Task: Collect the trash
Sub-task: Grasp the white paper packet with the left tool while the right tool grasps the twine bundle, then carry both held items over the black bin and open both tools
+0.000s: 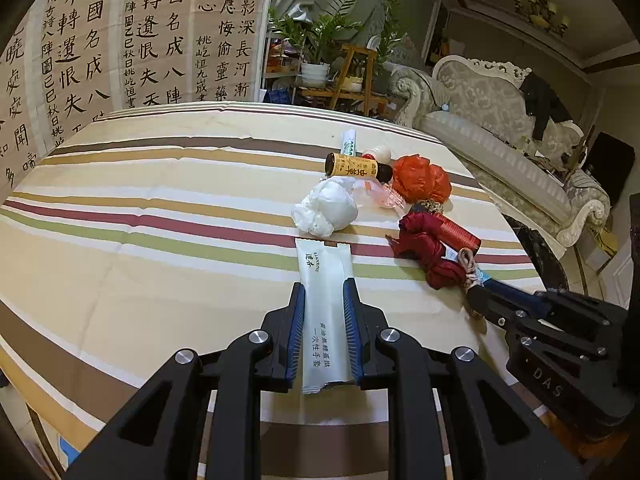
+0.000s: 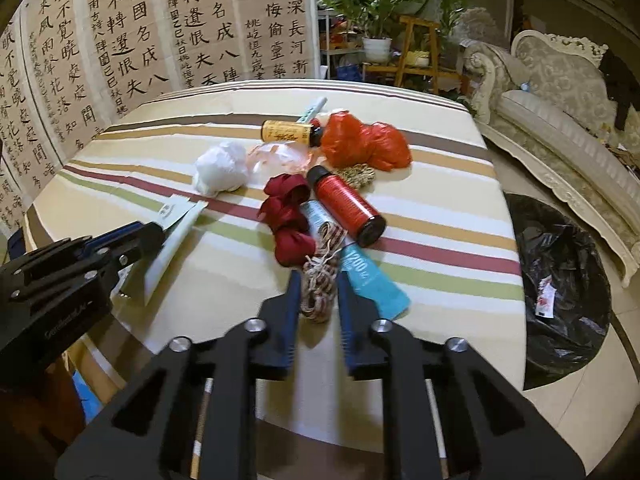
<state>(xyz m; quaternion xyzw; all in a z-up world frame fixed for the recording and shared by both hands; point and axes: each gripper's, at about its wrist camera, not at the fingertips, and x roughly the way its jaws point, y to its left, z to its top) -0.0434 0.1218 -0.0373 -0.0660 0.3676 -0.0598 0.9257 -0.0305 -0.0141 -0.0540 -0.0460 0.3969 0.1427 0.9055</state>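
Note:
My left gripper [image 1: 323,286] is shut on a long white wrapper packet [image 1: 325,304], which also shows at the left of the right wrist view [image 2: 176,236]. My right gripper [image 2: 318,276] straddles a bundle of braided string [image 2: 320,280] lying on the striped tablecloth [image 2: 440,208]; its fingers are close beside the string, and contact is unclear. Trash lies ahead: a white crumpled wad [image 2: 220,168], a red ribbon [image 2: 286,216], a red bottle [image 2: 346,204], an orange plastic bag [image 2: 364,142], a yellow bottle [image 2: 286,132] and a teal tube [image 2: 372,280].
A black-lined trash bin [image 2: 560,280] stands on the floor right of the table, with a wrapper inside. A calligraphy screen [image 2: 140,40] stands behind the table. A sofa [image 2: 560,92] and plants [image 2: 376,12] are at the back right.

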